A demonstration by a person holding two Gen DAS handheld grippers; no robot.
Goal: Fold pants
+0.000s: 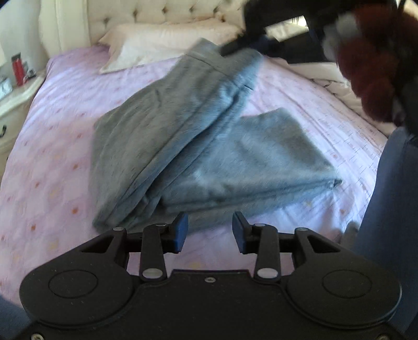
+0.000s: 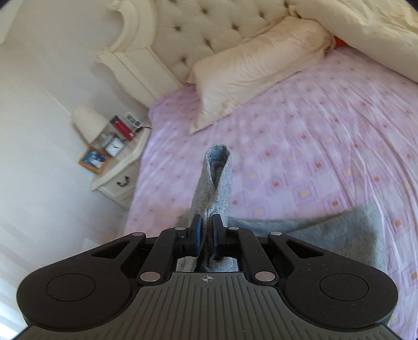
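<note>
The grey pants (image 1: 183, 146) lie partly folded on the pink patterned sheet of the bed (image 1: 52, 167), across its middle, with a folded corner pointing toward the bed's right edge and a long panel running up toward the headboard (image 1: 146, 13). The far end of that panel is raised off the sheet, pinched by the right gripper (image 2: 207, 227), whose pads are clamped together on a narrow upright fold of the grey fabric; the rest of the pants trail down to the sheet at the lower right of that view. The left gripper (image 1: 210, 230) hangs above the near edge of the pants with its blue pads apart and nothing between them. A cream pillow (image 1: 156, 44) rests at the head of the bed, beside a bunched cream duvet (image 2: 365, 28). A nightstand (image 2: 122, 167) stands by the bed's left edge, carrying a lamp (image 2: 88, 123), a small clock (image 2: 115, 147), a framed picture (image 2: 94, 159) and a red object (image 2: 122, 128). No container holding anything is visible.
</note>
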